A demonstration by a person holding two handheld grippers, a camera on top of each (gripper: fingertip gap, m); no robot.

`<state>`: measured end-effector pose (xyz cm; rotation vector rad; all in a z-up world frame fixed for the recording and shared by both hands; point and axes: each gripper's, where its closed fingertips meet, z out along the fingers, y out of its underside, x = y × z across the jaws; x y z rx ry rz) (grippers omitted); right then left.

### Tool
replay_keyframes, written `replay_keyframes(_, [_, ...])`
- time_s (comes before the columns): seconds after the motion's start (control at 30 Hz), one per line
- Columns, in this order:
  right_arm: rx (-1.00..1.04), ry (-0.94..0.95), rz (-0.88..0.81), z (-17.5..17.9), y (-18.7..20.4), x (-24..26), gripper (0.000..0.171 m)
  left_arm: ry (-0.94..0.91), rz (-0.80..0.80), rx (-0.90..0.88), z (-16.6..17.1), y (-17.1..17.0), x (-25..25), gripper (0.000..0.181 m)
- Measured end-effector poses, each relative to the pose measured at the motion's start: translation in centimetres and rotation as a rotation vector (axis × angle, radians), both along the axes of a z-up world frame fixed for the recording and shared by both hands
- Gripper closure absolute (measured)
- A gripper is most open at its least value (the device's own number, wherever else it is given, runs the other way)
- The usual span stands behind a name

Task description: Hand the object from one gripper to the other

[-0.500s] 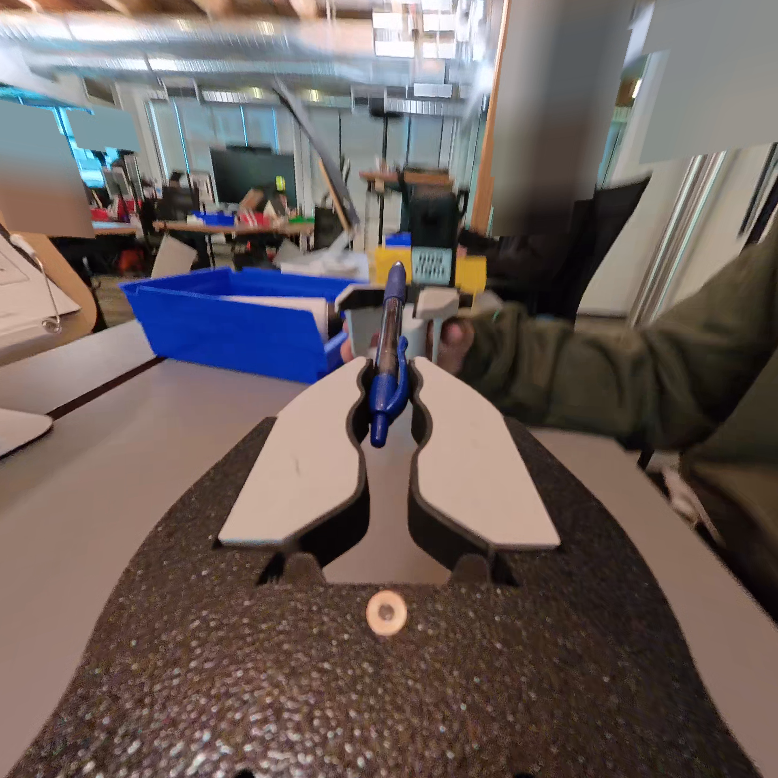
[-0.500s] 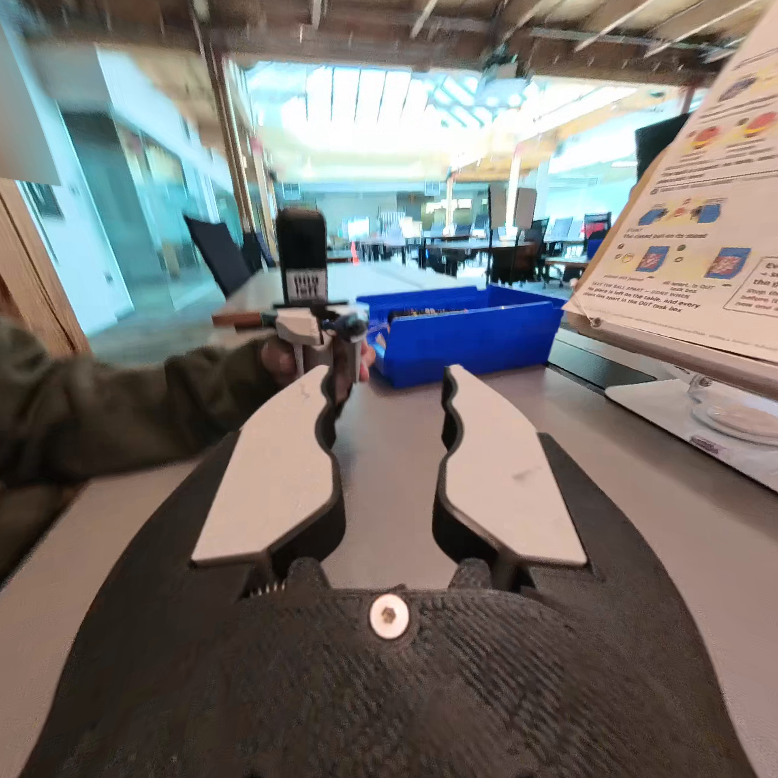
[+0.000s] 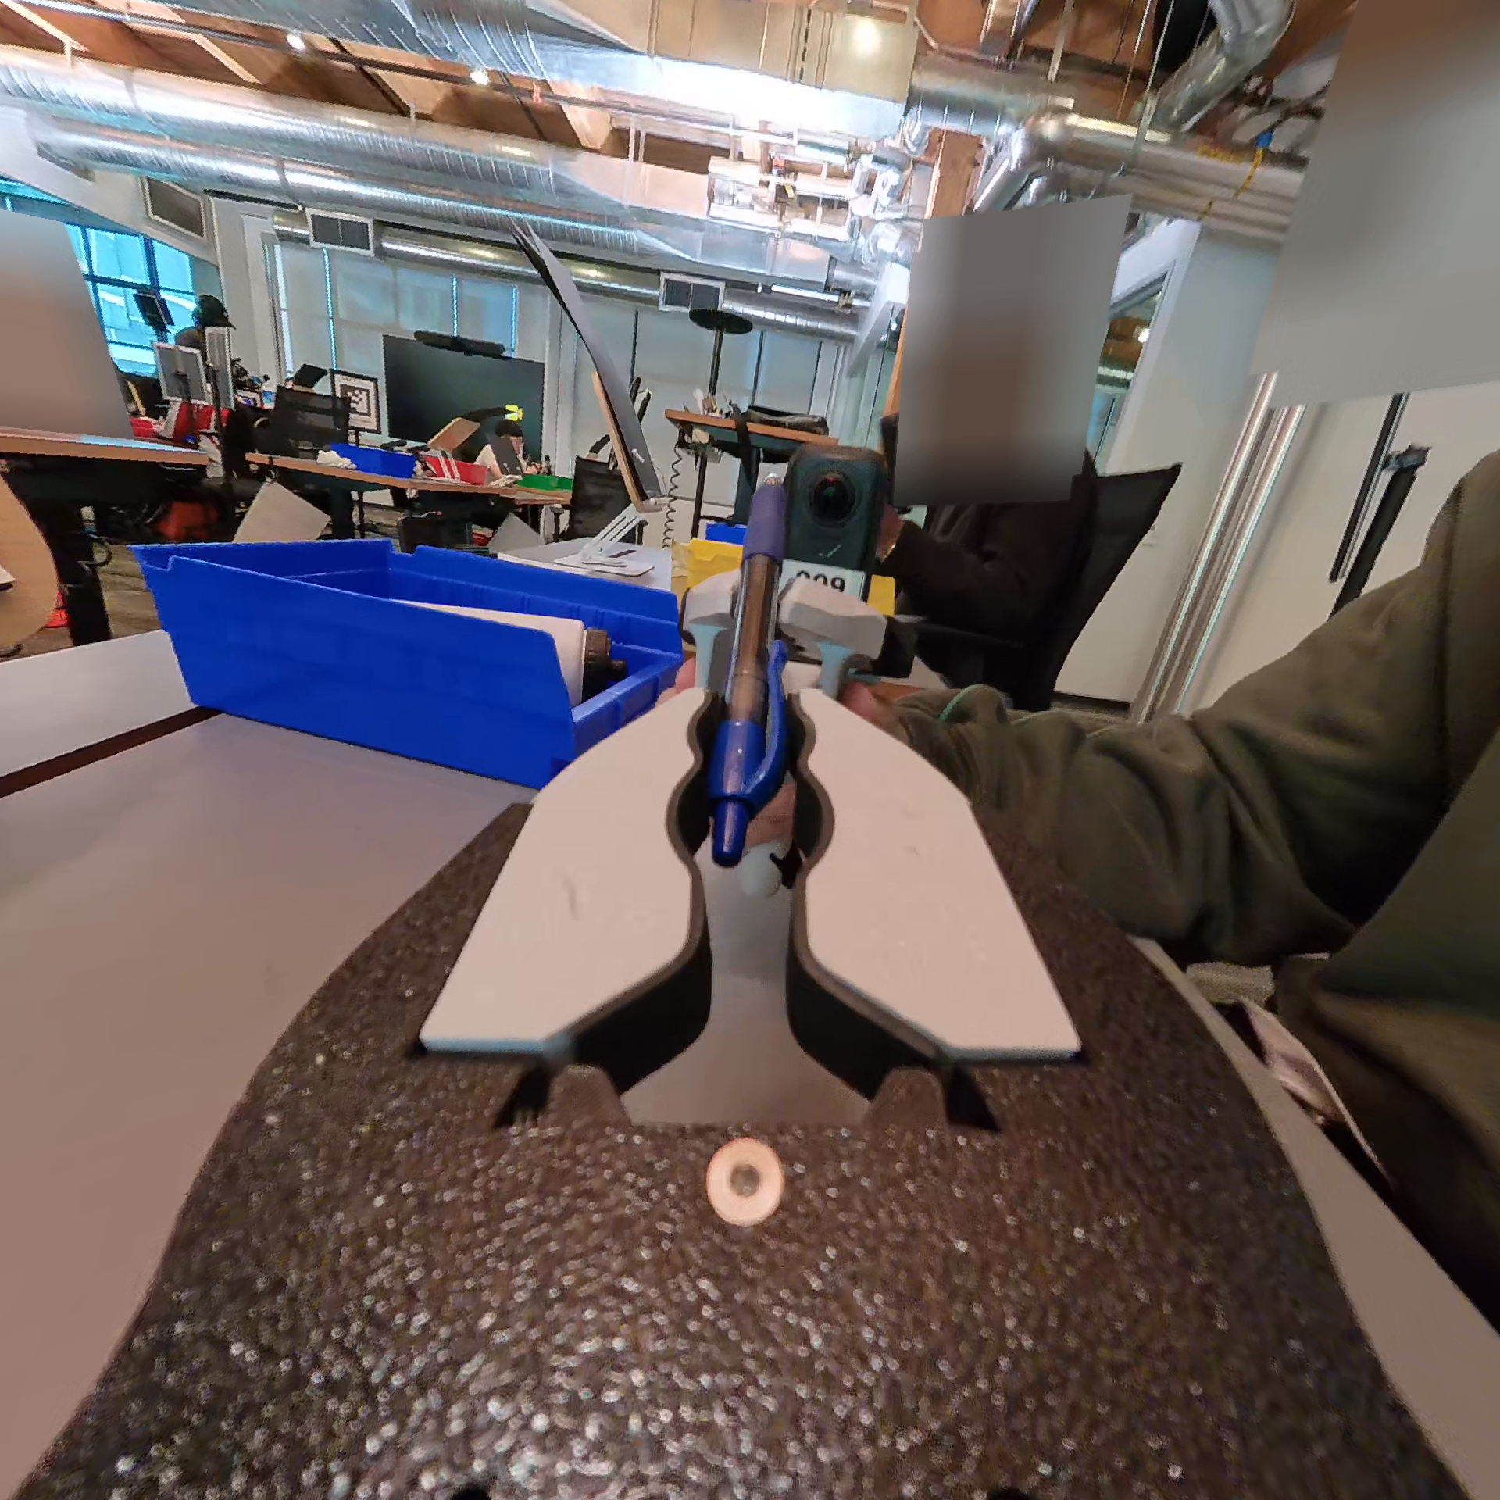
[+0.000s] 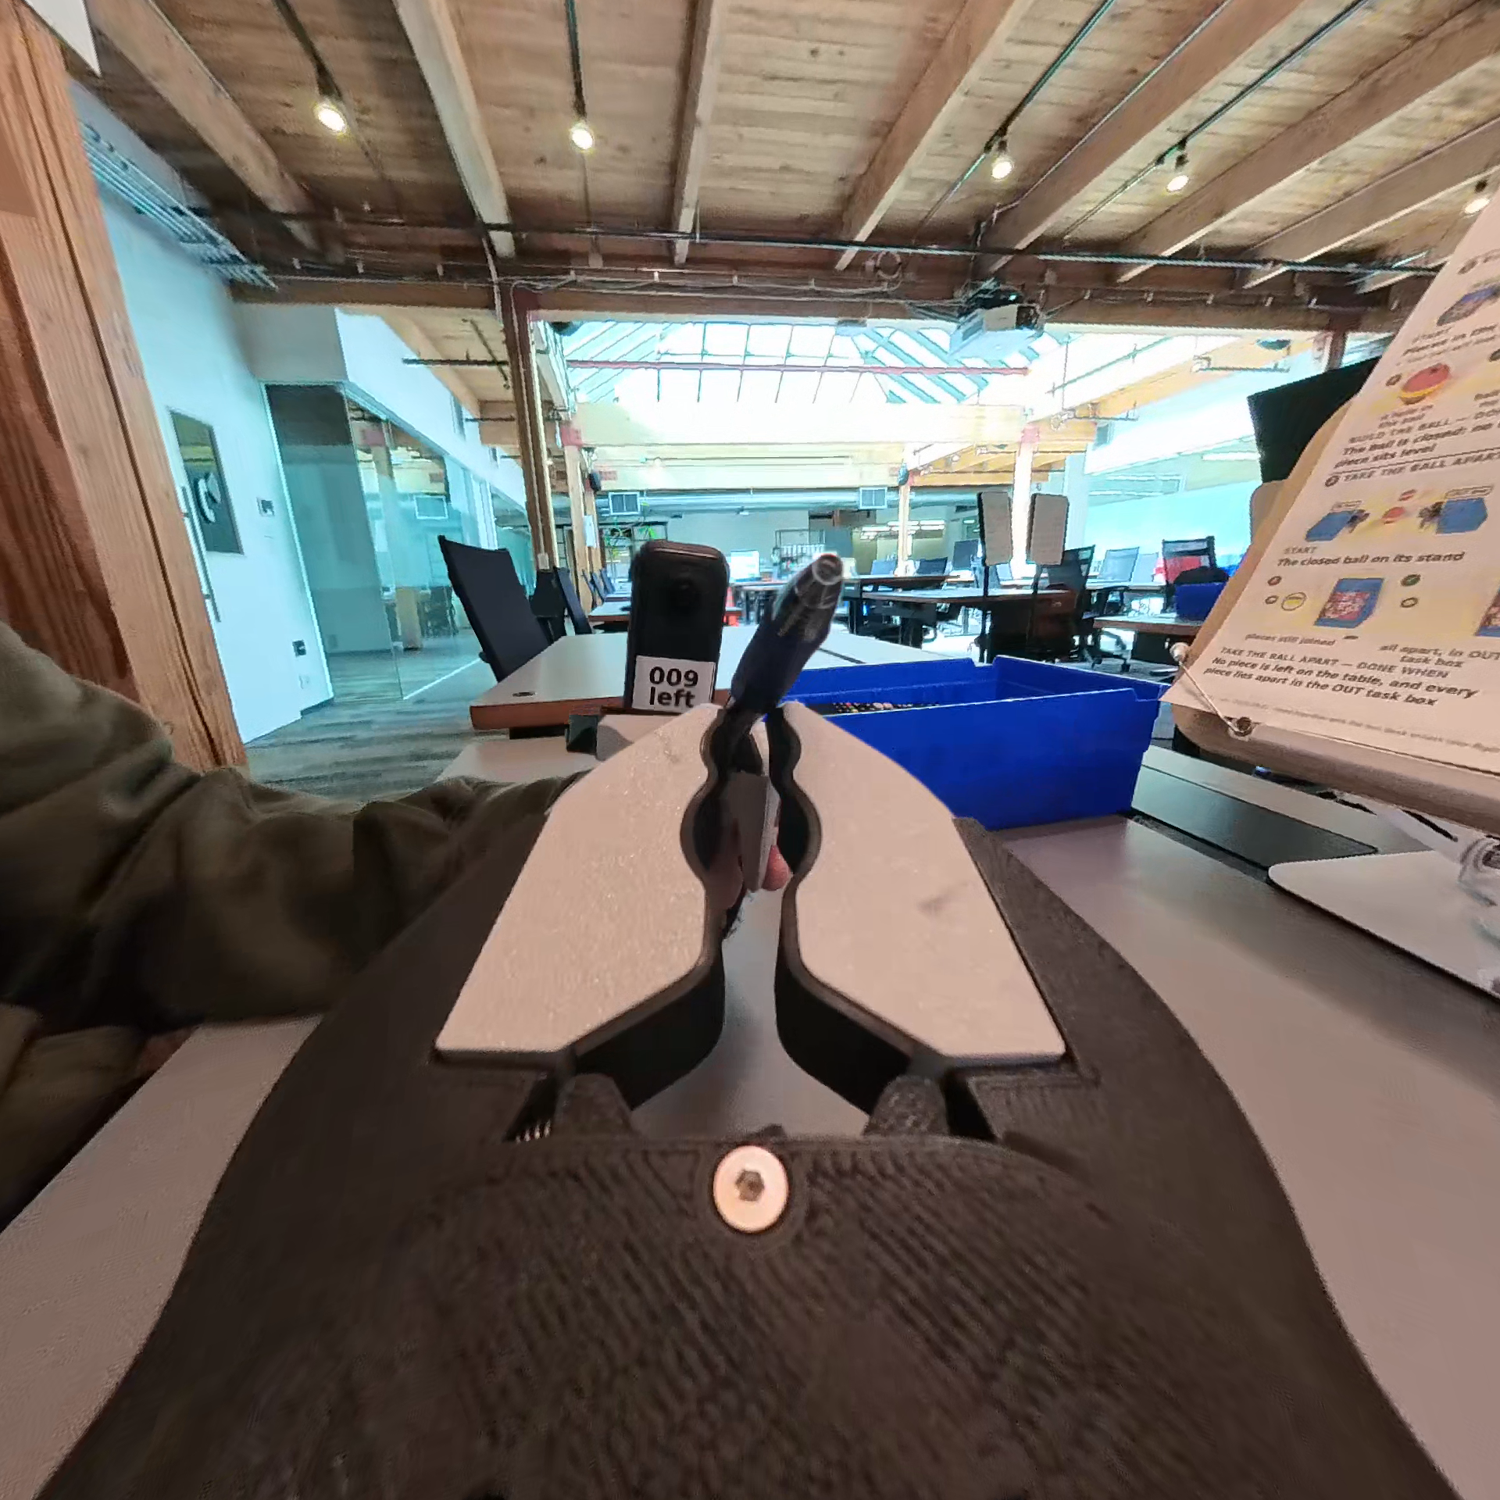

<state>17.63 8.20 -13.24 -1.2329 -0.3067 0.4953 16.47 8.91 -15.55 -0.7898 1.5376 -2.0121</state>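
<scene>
A blue pen (image 3: 751, 649) stands tilted up and away between the fingertips of my left gripper (image 3: 748, 714), which is shut on its clip end. My right gripper faces it head-on, its black camera (image 3: 836, 503) just behind the pen. In the right wrist view my right gripper (image 4: 751, 722) is closed around the same pen (image 4: 791, 625), whose far end sticks up above the fingers. Both grippers hold the pen above the grey table (image 3: 203, 893). The left gripper's fingertips are hidden behind the right fingers in the right wrist view; only its camera (image 4: 678, 617) shows.
A blue bin (image 3: 365, 649) with a few items stands on the table just beyond the grippers, and it also shows in the right wrist view (image 4: 974, 747). A stand with an instruction sheet (image 4: 1380, 609) is at the right. The person's green sleeves (image 3: 1177, 812) reach in. My left and right fingertips are right by each other.
My right gripper was open and apart from the pen; it has moved in and closed on it. The left gripper kept its hold and tilted slightly upward.
</scene>
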Motion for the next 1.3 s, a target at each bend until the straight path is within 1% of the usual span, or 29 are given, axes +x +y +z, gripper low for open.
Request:
replay_keyframes(0.17, [0.027, 0.067, 0.014, 0.2, -0.2, 0.3, 0.159, -0.021, 0.03, 0.023, 0.0, -0.2, 0.3, 0.166])
replay_keyframes(0.2, [0.034, 0.091, 0.011, 0.4, -0.1, 0.4, 0.15, -0.015, 0.031, 0.033, -0.2, -0.3, 0.4, 0.166])
replay_keyframes(0.23, [0.04, 0.118, -0.001, 0.5, 0.0, 0.7, 0.145, -0.009, 0.033, 0.047, -0.4, -0.3, 0.5, 0.166])
replay_keyframes(0.27, [0.047, 0.128, -0.007, 0.6, -0.1, 0.9, 0.147, -0.007, 0.037, 0.059, -0.6, -0.4, 0.5, 0.166])
replay_keyframes(0.3, [0.049, 0.123, -0.012, 0.6, -0.1, 1.0, 0.157, -0.004, 0.039, 0.065, -0.7, -0.5, 0.6, 0.166])
replay_keyframes(0.4, [-0.018, 0.089, 0.011, 0.4, 0.0, 0.9, 0.158, 0.018, 0.035, 0.071, -1.0, -0.4, 0.6, 0.166])
replay_keyframes(0.47, [-0.068, 0.061, 0.023, 0.1, 0.0, 0.7, 0.158, 0.035, 0.055, 0.11, -1.4, -0.1, 0.7, 0.163])
replay_keyframes(0.53, [-0.108, 0.035, -0.019, -0.3, 0.3, 1.3, 0.16, 0.021, 0.136, 0.213, -1.9, 0.6, 1.1, 0.147])
replay_keyframes(0.57, [-0.137, 0.017, -0.044, -0.7, 0.4, 1.7, 0.16, 0.015, 0.184, 0.293, -2.3, 1.0, 1.2, 0.143])
replay_keyframes(0.63, [-0.186, -0.025, -0.095, -1.4, 0.6, 2.4, 0.16, 0.006, 0.296, 0.471, -3.3, 2.0, 1.8, 0.142])
replay_keyframes(0.7, [-0.24, -0.049, -0.15, -2.1, 1.0, 3.0, 0.16, -0.013, 0.372, 0.623, -4.2, 2.5, 2.2, 0.142])
replay_keyframes(0.77, [-0.284, -0.06, -0.186, -2.7, 1.4, 3.2, 0.16, -0.04, 0.435, 0.732, -4.5, 2.6, 2.7, 0.146])
replay_keyframes(0.87, [-0.307, -0.09, -0.176, -3.4, 1.7, 2.6, 0.16, -0.048, 0.466, 0.816, -5.1, 2.3, 3.1, 0.153])
replay_keyframes(0.93, [-0.295, -0.086, -0.149, -3.2, 1.7, 1.9, 0.16, -0.024, 0.476, 0.854, -5.6, 2.4, 3.4, 0.169])
replay_keyframes(0.97, [-0.296, -0.091, -0.158, -3.3, 1.8, 1.9, 0.16, -0.01, 0.48, 0.862, -5.8, 2.4, 3.5, 0.169])
replay_keyframes(1.03, [-0.279, -0.119, -0.171, -3.4, 1.8, 1.9, 0.16, 0.014, 0.468, 0.84, -5.8, 2.4, 3.5, 0.17])
replay_keyframes(1.1, [-0.23, -0.132, -0.179, -3.0, 1.6, 1.8, 0.158, 0.031, 0.446, 0.758, -5.4, 2.3, 3.4, 0.171])
replay_keyframes(1.13, [-0.198, -0.136, -0.196, -2.7, 1.6, 2.0, 0.15, 0.041, 0.433, 0.701, -5.1, 2.3, 3.3, 0.171])
replay_keyframes(1.17, [-0.167, -0.141, -0.218, -2.4, 1.5, 2.2, 0.144, 0.056, 0.407, 0.632, -4.8, 2.2, 3.2, 0.171])
replay_keyframes(1.2, [-0.146, -0.145, -0.238, -2.2, 1.5, 2.4, 0.142, 0.07, 0.37, 0.544, -4.4, 2.0, 3.0, 0.171])
replay_keyframes(1.3, [-0.098, -0.106, -0.218, -1.4, 1.2, 2.2, 0.141, 0.143, 0.17, 0.202, -3.1, 0.9, 2.2, 0.171])
